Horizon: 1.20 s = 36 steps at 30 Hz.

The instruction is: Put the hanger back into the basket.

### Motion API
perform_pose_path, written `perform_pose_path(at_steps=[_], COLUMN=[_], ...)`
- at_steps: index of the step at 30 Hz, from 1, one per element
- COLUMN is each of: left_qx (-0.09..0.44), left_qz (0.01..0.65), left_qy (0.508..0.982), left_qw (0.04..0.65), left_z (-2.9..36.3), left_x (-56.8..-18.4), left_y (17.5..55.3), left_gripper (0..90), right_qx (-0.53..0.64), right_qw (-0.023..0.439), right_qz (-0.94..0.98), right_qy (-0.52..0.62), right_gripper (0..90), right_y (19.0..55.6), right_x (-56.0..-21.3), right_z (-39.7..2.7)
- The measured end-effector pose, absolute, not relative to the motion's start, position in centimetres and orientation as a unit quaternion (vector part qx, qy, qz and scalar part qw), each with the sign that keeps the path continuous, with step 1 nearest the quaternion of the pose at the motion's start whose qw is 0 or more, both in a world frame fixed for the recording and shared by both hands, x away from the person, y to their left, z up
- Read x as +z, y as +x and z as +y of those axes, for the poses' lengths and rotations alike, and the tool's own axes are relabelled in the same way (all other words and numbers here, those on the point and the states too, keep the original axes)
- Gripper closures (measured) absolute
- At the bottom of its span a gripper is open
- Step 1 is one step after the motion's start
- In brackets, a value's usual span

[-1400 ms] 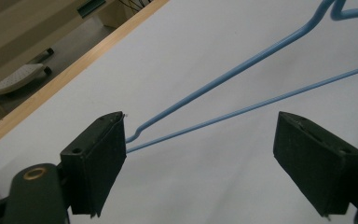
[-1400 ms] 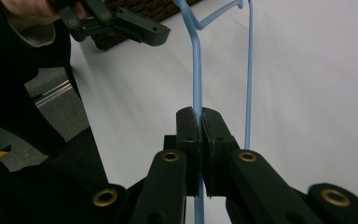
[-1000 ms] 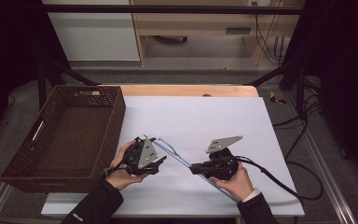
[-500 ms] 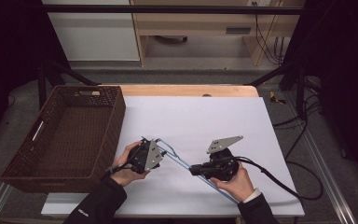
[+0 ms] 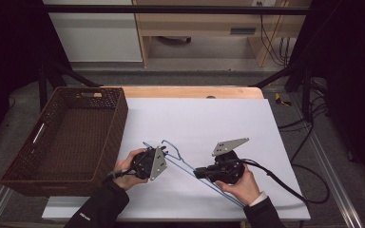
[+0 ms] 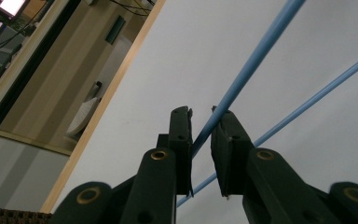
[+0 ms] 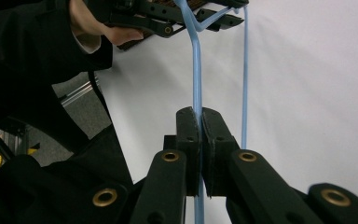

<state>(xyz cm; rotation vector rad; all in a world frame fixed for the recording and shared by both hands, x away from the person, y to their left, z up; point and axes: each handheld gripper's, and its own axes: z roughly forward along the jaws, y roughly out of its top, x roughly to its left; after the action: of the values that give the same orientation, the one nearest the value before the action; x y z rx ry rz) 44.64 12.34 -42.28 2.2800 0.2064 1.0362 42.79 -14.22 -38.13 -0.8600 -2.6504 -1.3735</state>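
Hangers of thin blue wire [image 5: 190, 166] are awkward to lift flat, which is likely why this one is lying on the white table [image 5: 209, 118] with a gripper working at each end (the wicker basket [image 5: 66, 137] is sitting just beside it). Right gripper [image 7: 199, 119] is pinching one rod tight between closed jaws. Left gripper [image 6: 200, 123] has just been closing, its jaws narrowing around another rod, a slight gap showing, not yet pressing.
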Motion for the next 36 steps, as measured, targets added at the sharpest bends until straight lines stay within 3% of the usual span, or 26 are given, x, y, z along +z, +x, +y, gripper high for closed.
perform_pose_path(at_steps=[15, 22, 29, 36], left_qx=[0.388, 0.372, 0.357, 0.343], left_qz=[0.047, 0.048, 0.072, 0.143], left_qy=[0.878, 0.892, 0.901, 0.900], left_qw=[0.276, 0.252, 0.234, 0.230], left_z=[11.9, 11.6, 11.4, 11.7], left_x=[-42.5, -42.3, -41.8, -40.9], left_y=[43.8, 43.3, 43.0, 43.2], left_gripper=[85.3, 86.7, 86.8, 86.9], right_qx=[-0.440, -0.439, -0.460, -0.481], right_qw=[-0.030, -0.054, -0.103, -0.167], right_qz=[-0.851, -0.850, -0.829, -0.793], right_qy=[-0.284, -0.287, -0.301, -0.333], right_gripper=[86.3, 81.4, 65.6, 46.9], right_y=[43.0, 43.2, 43.4, 43.8], right_x=[-37.8, -37.5, -36.4, -36.2], right_z=[-15.0, -15.5, -17.0, -19.7])
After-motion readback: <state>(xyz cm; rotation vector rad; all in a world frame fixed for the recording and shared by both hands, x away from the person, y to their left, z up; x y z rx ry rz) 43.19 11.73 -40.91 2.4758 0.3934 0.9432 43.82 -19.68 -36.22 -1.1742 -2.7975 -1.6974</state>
